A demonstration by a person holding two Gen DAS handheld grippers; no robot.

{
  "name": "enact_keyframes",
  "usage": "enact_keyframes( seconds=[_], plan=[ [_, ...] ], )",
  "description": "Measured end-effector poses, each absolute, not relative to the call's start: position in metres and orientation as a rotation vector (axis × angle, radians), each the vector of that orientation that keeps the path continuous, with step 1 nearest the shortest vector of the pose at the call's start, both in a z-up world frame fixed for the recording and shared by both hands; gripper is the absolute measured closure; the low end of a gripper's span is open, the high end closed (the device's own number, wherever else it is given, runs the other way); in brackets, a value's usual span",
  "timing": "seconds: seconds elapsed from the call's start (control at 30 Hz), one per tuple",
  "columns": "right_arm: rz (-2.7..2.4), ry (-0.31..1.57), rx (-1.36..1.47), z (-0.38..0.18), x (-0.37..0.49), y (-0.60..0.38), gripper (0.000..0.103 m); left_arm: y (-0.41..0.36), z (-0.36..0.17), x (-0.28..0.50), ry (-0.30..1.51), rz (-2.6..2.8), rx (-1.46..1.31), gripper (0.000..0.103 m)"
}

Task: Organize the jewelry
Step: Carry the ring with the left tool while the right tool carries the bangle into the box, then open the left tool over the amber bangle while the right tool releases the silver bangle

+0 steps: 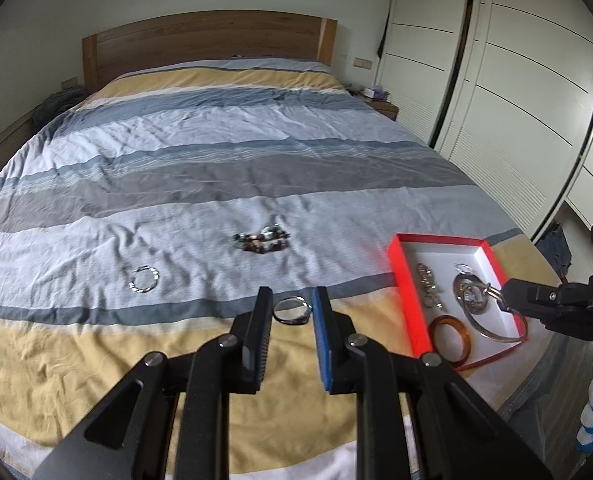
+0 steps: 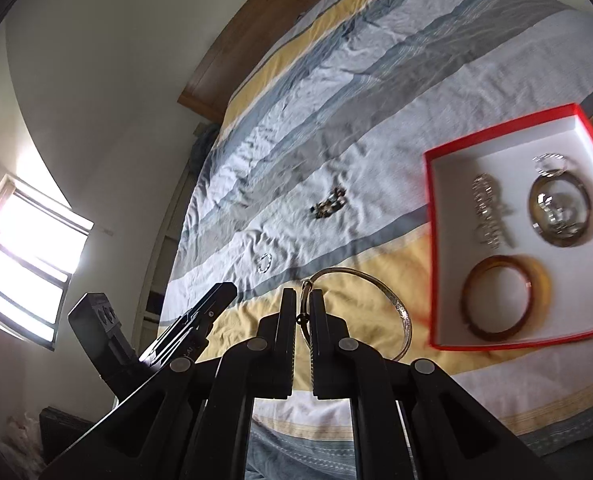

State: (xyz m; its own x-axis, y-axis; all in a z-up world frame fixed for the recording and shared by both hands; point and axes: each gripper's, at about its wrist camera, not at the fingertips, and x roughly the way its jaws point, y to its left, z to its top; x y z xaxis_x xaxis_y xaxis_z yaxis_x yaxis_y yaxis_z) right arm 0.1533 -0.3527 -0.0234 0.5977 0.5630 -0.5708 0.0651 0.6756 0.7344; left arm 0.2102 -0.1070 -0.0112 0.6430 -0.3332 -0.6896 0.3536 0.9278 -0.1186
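My left gripper [image 1: 291, 305] is shut on a small silver ring bangle [image 1: 292, 312], held between its fingertips above the yellow stripe of the bedspread. My right gripper [image 2: 304, 300] is shut on the clasp end of a thin silver bangle [image 2: 396, 312], which arcs out to the right. From the left wrist view, the right gripper [image 1: 504, 300] hangs at the right edge of the red box [image 1: 400, 280] with that bangle [image 1: 492, 334] over the box. A beaded bracelet [image 1: 262, 240] and a silver ring bracelet [image 1: 144, 279] lie loose on the bed.
The red box [image 2: 428, 240] holds an amber bangle [image 2: 496, 300], a silver chain [image 2: 486, 210] and a dark bangle [image 2: 558, 212] with silver pieces. The left gripper [image 2: 224, 294] shows at lower left. Wardrobe doors [image 1: 496, 80] stand right of the bed, a headboard [image 1: 208, 36] behind.
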Motion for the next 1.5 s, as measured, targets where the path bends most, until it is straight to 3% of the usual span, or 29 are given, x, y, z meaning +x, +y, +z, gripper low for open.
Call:
enact_keyframes(
  seconds=[0.23,0.6,0.93,1.5],
  plan=[
    [0.196,0.881,0.742,-0.025,0.143,-0.425,0.097,-0.189,-0.017,0.217,0.811,-0.52,0.07,0.084],
    [0.078,0.967,0.654,-0.085,0.148,-0.476,0.097,-0.292,-0.071,0.218,0.916,-0.649,0.162,0.084],
    [0.099,1.05,0.522,-0.119,0.151,-0.463,0.097,-0.316,-0.119,0.206,1.004,-0.685,0.227,0.084],
    [0.085,1.151,0.37,-0.141,0.148,-0.448,0.096,-0.319,-0.144,0.2,1.041,-0.661,0.283,0.083]
  ],
)
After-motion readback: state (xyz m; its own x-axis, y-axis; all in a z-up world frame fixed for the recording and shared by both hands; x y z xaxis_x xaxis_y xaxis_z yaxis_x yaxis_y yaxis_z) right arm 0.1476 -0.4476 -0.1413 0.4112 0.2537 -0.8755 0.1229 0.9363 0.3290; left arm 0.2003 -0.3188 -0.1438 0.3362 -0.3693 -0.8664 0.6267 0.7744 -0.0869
